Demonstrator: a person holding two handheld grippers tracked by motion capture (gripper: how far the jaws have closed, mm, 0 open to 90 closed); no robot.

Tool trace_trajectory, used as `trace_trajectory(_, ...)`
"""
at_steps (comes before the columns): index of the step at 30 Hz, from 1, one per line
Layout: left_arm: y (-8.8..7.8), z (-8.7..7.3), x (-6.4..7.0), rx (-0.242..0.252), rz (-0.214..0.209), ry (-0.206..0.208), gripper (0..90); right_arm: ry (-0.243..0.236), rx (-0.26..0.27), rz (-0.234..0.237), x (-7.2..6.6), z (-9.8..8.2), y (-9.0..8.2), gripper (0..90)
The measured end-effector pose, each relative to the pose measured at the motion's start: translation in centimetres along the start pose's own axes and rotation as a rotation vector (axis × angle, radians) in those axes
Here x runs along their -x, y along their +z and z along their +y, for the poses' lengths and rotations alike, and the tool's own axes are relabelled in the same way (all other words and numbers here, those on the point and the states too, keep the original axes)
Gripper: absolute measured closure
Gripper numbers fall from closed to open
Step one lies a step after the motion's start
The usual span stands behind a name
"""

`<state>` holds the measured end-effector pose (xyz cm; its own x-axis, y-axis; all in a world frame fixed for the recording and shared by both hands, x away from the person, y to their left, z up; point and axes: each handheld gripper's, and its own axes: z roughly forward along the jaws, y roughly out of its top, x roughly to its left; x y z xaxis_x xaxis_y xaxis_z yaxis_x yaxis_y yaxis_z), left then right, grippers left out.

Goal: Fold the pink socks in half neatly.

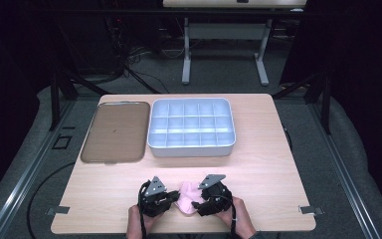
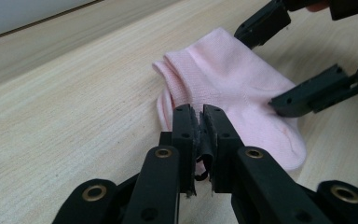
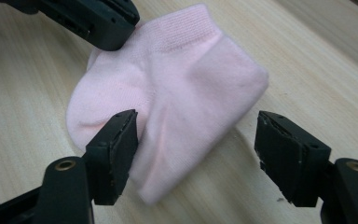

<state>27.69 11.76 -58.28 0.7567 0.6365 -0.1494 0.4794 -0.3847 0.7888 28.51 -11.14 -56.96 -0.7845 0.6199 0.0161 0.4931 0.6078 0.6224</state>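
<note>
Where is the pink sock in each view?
High view: the sock lies at the table's near edge, between the left gripper and the right gripper.
Left gripper view: centre, running right, its near edge pinched in the shut jaws.
Right gripper view: centre, its near end between the open jaws.
Shared landmark: the light wood table under the sock.

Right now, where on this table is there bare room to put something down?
Bare wood lies right of the white divided box, and at the near corners beside each hand-held gripper. It is crowded around the pink sock, and the brown tray fills the far left.
</note>
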Motion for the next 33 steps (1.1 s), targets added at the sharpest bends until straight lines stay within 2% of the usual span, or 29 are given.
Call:
trace_trajectory(1, -0.3, 0.0, 0.0, 0.017, -0.003, -0.017, 82.4, -0.001, -0.006, -0.013, -0.1, 0.1, 0.0, 28.4)
trace_trajectory(3, -0.9, 0.2, 0.0, 0.047, -0.006, -0.025, 81.9, -0.006, -0.007, -0.018, -0.1, 0.1, 0.0, 27.8)
trace_trajectory(4, -1.3, 0.4, 0.2, 0.055, 0.0, -0.018, 81.9, -0.002, -0.009, -0.021, -0.1, 0.1, 0.0, 27.5)
trace_trajectory(6, -1.6, 0.6, 0.4, 0.068, -0.009, -0.01, 81.8, 0.002, -0.006, -0.021, -0.1, 0.1, 0.1, 27.5)
trace_trajectory(7, -1.9, 1.0, 0.9, 0.074, -0.021, 0.015, 81.8, 0.006, -0.009, -0.02, -0.1, 0.0, 0.1, 27.2)
trace_trajectory(8, -1.9, 1.0, 0.9, 0.074, -0.021, 0.015, 81.7, 0.006, -0.009, -0.02, -0.1, 0.0, 0.1, 27.2)
trace_trajectory(9, -1.5, 1.1, 1.2, 0.048, -0.043, 0.046, 81.4, 0.013, 0.0, -0.018, 0.0, -0.1, 0.1, 27.3)
trace_trajectory(11, -0.8, 0.9, 1.3, 0.01, -0.036, 0.054, 81.4, 0.013, 0.001, -0.016, 0.0, -0.1, 0.1, 27.3)
trace_trajectory(13, -0.2, 0.5, 1.2, -0.007, -0.025, 0.055, 81.8, 0.023, -0.001, -0.016, 0.0, -0.2, 0.0, 27.4)
trace_trajectory(18, 0.2, 0.0, 1.1, -0.009, -0.016, 0.062, 85.1, 0.023, 0.01, 0.02, 0.3, -0.4, -0.2, 33.0)
trace_trajectory(19, 0.2, -0.1, 1.0, -0.011, -0.018, 0.068, 85.9, 0.059, 0.032, 0.07, 0.9, -0.7, -0.7, 36.5)
trace_trajectory(24, 0.4, -0.4, 0.7, 0.008, -0.032, 0.09, 88.9, 0.184, 0.089, 0.111, 2.4, -1.5, -1.8, 49.5)
trace_trajectory(26, 0.5, -0.4, 0.8, 0.01, -0.031, 0.092, 89.2, 0.199, 0.086, 0.118, 2.6, -1.6, -1.8, 51.7)
trace_trajectory(27, 0.5, -0.4, 0.8, 0.008, -0.032, 0.096, 89.3, 0.228, 0.093, 0.131, 2.9, -1.8, -1.8, 56.2)
trace_trajectory(28, 0.5, -0.4, 0.8, 0.011, -0.035, 0.087, 89.3, 0.235, 0.093, 0.129, 3.0, -1.8, -1.8, 57.4)
trace_trajectory(31, 0.5, -0.4, 0.7, 0.01, -0.041, 0.084, 89.3, 0.26, 0.1, 0.13, 3.4, -1.8, -1.8, 57.3)
trace_trajectory(32, 0.5, -0.4, 0.6, 0.007, -0.044, 0.082, 89.3, 0.294, 0.114, 0.143, 3.7, -1.8, -1.9, 56.9)
trace_trajectory(33, 0.5, -0.4, 0.6, 0.007, -0.044, 0.082, 89.3, 0.302, 0.109, 0.151, 3.8, -1.7, -1.8, 56.3)
